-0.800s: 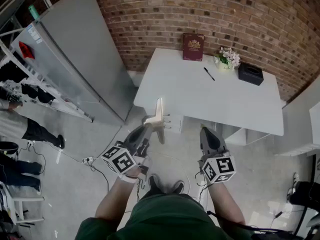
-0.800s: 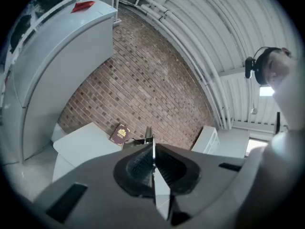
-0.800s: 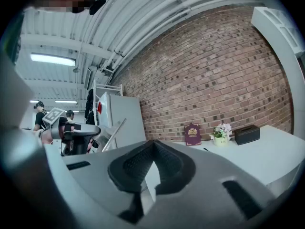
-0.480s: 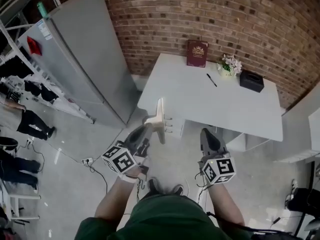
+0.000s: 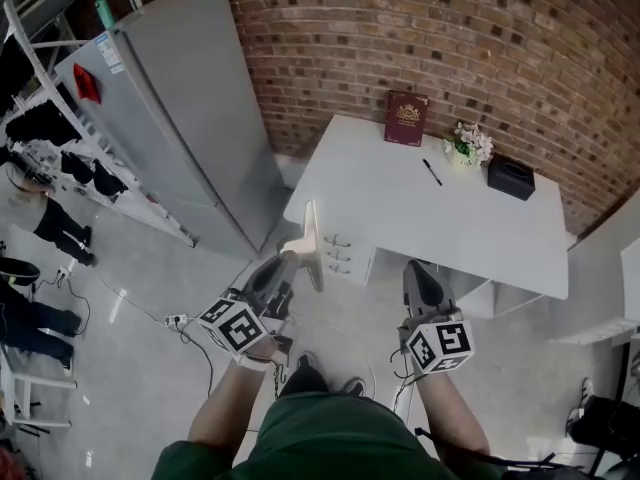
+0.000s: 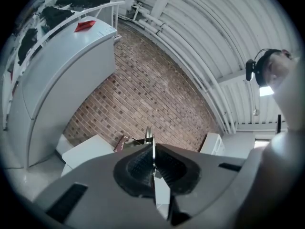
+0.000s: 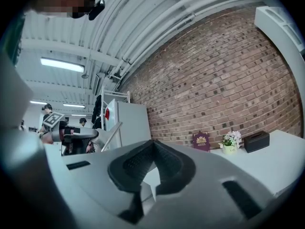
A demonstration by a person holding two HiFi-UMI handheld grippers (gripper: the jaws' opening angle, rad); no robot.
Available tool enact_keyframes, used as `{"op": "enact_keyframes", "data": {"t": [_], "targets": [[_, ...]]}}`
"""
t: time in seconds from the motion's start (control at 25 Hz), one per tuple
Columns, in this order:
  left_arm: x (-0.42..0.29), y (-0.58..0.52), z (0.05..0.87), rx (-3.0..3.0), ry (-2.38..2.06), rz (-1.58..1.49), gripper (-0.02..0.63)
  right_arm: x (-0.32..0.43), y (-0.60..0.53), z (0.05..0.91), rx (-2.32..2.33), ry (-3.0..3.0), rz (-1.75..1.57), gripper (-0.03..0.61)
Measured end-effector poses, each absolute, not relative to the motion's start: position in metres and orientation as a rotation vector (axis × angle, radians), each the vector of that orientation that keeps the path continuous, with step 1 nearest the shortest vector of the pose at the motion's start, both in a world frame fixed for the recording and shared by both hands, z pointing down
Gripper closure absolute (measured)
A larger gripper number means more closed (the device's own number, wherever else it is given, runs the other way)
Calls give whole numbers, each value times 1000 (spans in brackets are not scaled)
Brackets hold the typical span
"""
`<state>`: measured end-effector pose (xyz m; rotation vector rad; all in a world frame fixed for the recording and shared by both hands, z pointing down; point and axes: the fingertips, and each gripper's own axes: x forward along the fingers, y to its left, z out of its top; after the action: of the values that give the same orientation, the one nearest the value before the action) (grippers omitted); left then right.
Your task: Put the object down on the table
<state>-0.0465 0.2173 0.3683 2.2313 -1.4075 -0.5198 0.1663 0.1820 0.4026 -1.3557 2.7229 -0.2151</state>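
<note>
A thin pale flat object (image 5: pixel 311 244) stands edge-up in my left gripper (image 5: pixel 290 258), which is shut on its lower part, out in front of my body above the floor. Seen along the left gripper's jaws (image 6: pixel 152 149), the object (image 6: pixel 152 166) is a narrow upright sliver clamped between the dark pads. My right gripper (image 5: pixel 417 271) hangs level beside it, shut with nothing in it; its pads (image 7: pixel 136 163) meet at the tips. The white table (image 5: pixel 400 218) lies just ahead of both grippers, its near left corner close to the object.
On the table's far side are a maroon book (image 5: pixel 405 118), a pen (image 5: pixel 432 172), a small pot of flowers (image 5: pixel 470 145) and a black box (image 5: pixel 510 177). White drawers (image 5: pixel 340 253) sit under the table. A tall grey cabinet (image 5: pixel 190 108) stands left, against the brick wall (image 5: pixel 450 38).
In the head view the table and wall have slid down and right and come slightly nearer. Both grippers keep their pose, the left still holding the flat object.
</note>
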Motion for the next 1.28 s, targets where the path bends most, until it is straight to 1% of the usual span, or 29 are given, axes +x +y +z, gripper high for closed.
{"op": "enact_keyframes", "data": {"t": [0.24, 0.52, 0.84, 1.28], "targets": [[-62, 197, 367, 2226, -1410, -551, 604, 160, 164, 399, -1368, 2727, -202, 575], [-81, 144, 372, 2262, -1319, -602, 604, 151, 123, 403, -1477, 2717, -182, 575], [-131, 63, 383, 2252, -1247, -587, 604, 111, 58, 404, -1607, 2726, -150, 577], [-202, -20, 422, 2195, -1153, -592, 604, 49, 0, 427, -1748, 2760, -190, 575]]}}
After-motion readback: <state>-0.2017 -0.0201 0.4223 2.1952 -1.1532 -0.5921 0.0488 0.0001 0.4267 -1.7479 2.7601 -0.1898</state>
